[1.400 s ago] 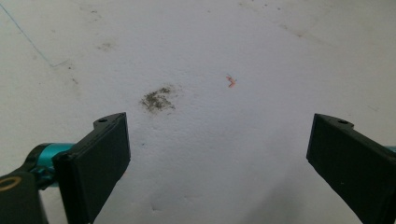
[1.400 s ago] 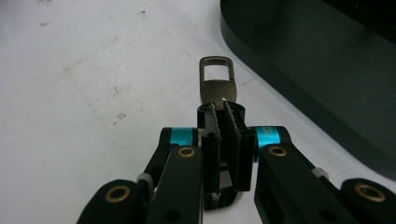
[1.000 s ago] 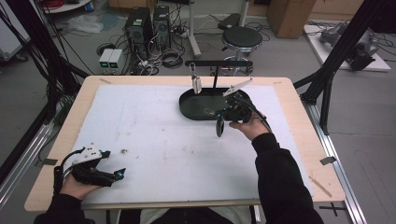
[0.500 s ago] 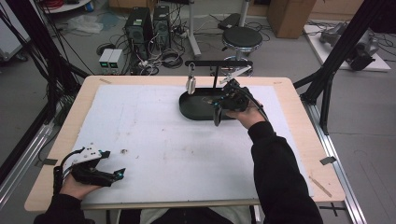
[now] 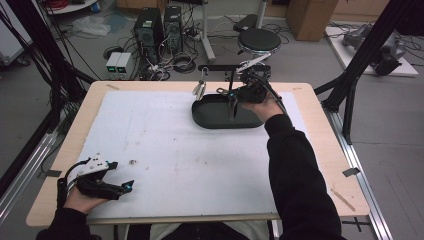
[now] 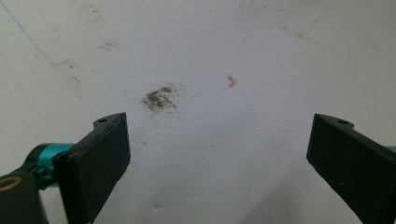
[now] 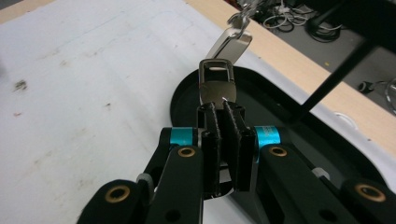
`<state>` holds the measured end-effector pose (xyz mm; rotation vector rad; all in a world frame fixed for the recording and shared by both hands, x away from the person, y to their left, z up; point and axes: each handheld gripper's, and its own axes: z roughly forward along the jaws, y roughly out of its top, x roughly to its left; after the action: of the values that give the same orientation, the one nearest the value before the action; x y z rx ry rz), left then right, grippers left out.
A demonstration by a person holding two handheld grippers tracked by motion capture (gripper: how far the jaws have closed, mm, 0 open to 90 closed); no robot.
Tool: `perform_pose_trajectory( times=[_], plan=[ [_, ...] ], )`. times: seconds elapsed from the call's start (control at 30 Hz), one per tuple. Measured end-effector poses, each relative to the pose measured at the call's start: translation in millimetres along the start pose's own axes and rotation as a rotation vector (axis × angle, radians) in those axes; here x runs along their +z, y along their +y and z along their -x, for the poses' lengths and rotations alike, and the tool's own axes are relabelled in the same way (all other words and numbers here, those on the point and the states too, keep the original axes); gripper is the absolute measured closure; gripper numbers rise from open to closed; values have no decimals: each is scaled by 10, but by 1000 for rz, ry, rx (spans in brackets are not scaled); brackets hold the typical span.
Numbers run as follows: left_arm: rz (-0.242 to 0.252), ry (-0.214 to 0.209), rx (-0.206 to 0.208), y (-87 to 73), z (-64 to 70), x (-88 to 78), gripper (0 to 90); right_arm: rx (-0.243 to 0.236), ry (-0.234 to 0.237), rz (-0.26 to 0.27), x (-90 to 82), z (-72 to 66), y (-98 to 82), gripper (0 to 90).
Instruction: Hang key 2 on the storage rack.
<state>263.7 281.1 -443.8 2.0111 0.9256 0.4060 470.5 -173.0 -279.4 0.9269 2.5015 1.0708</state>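
My right gripper (image 7: 223,122) is clenched on a flat brushed-metal tag (image 7: 216,86) with a rectangular slot at its top, held above the glossy black oval tray (image 5: 210,116) near the table's far edge. A second silvery tag (image 7: 229,42) hangs from the thin black rack (image 5: 220,68) over the tray, just beyond the held one. My left gripper (image 5: 120,182) rests released at the near left corner, its matte black jaws spread wide over the scuffed white mat (image 6: 210,126).
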Motion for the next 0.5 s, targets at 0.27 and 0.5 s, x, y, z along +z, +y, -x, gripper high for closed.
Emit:
perform_pose_trajectory(
  times=[0.27, 0.5],
  plan=[
    [-2, 3, -1, -1, 0, -1, 66, -3, -31, 23, 28, 123, 157, 858],
    [7, 1, -11, -10, -3, -5, 66, 40, -78, 52, -38, 281, 211, 858]
  ],
)
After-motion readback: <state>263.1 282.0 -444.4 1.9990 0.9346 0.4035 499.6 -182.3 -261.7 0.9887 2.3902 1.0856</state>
